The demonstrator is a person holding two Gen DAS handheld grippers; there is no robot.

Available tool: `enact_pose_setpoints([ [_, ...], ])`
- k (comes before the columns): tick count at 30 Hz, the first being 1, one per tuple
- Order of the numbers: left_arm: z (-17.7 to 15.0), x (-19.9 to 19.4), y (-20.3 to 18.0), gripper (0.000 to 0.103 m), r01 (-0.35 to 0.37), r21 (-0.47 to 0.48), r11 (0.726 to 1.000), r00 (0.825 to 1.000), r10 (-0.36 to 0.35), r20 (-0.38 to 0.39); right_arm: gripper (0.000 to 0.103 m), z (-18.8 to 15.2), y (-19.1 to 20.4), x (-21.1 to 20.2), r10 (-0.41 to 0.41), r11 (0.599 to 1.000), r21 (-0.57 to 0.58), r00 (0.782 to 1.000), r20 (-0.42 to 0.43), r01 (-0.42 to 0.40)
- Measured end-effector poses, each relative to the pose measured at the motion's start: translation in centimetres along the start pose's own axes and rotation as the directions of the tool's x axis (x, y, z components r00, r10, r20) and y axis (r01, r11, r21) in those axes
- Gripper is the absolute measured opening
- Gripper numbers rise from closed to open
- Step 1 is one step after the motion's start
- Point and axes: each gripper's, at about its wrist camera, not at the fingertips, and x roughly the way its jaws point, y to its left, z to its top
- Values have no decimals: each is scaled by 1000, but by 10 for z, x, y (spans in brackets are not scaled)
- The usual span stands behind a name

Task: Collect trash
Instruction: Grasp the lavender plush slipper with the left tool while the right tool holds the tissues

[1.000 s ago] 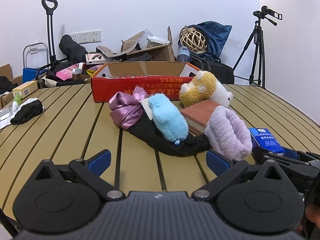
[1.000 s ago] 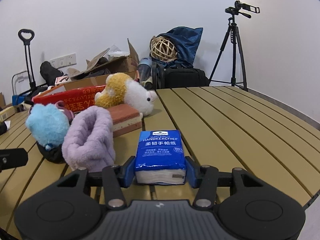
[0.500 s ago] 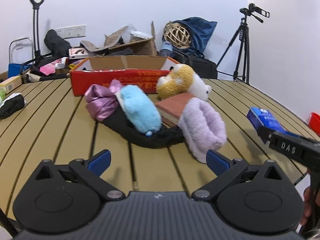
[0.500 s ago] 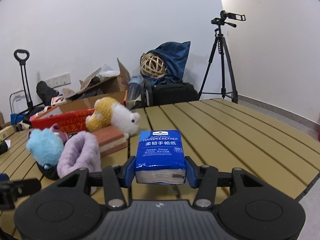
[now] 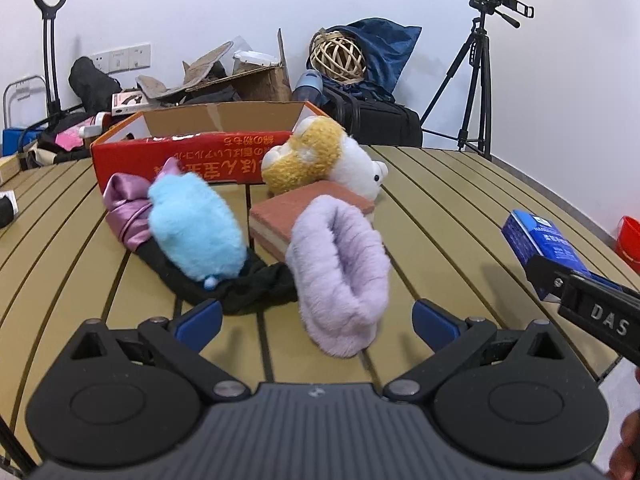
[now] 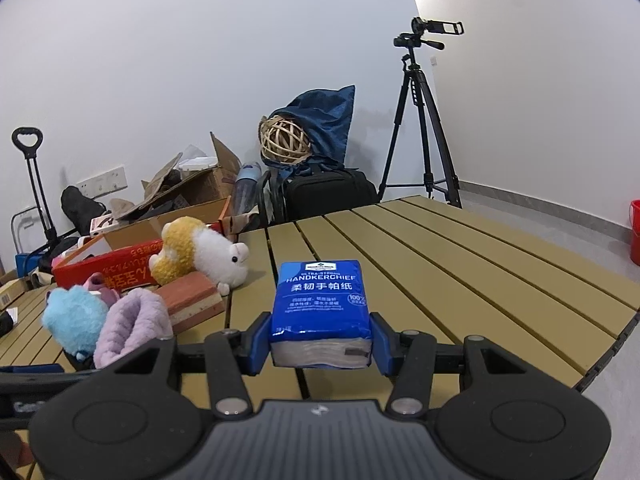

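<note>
Lifted off the slatted table since a second ago, the blue handkerchief tissue pack (image 6: 320,304) now hangs clear above the tabletop (image 6: 460,264), clamped on both sides between the blue pads of the right gripper (image 6: 321,344), whose jaws are closed on it. In the left wrist view the same pack (image 5: 540,240) shows at the right edge, held up over the table's rim. The left gripper (image 5: 316,320) has slid rightward along the table; its jaws stand wide open with nothing between the pads, and the lilac fluffy slipper (image 5: 340,272) lies just ahead of them. Beside the slipper sits a light blue plush toy (image 5: 196,232) resting on a black cloth (image 5: 248,288), with a purple satin bow (image 5: 124,208) at its far side. A brick-coloured block (image 5: 308,212) lies behind the slipper, touching a yellow and white plush animal (image 5: 320,156). Behind them stands an open red cardboard box (image 5: 192,160) with yellow lettering. Beyond the table, against the wall, are torn cartons, a woven rattan ball (image 5: 338,60) in dark blue fabric, a black bag, and a camera on a tripod (image 5: 476,80). A red bucket (image 5: 628,240) stands on the floor at far right.
</note>
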Motion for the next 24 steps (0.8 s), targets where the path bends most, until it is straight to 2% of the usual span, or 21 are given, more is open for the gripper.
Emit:
enact_pose_setpoints([
  [6,7,13,-14,103,-21,2,1000,1000,21,-11,50,1,-7,-1,-3,1000,24,1000,-1,3],
  [9,8,18,-20,98,-44,13,999,999,44,-13,50,1,-9,-2,-2,999,35,1000,0,2],
  [12,9,25,-22,87,-54,11,999,998,54,-30,50,0,-9,-1,-1,999,42,1000,-3,1],
  [15,9,32,-23,71,-64,15,998,996,65,-54,50,0,-8,0,3,999,41,1000,-5,-3],
  [17,8,36,-23,53,-74,25,997,994,75,-73,50,0,-7,0,6,999,39,1000,-5,-6],
  [19,8,39,-21,45,-59,19,998,994,60,-90,50,0,-7,0,7,999,38,1000,-5,-7],
  [24,7,37,-19,36,-58,21,998,994,59,-94,50,0,-5,-1,14,999,35,1000,-9,-13],
])
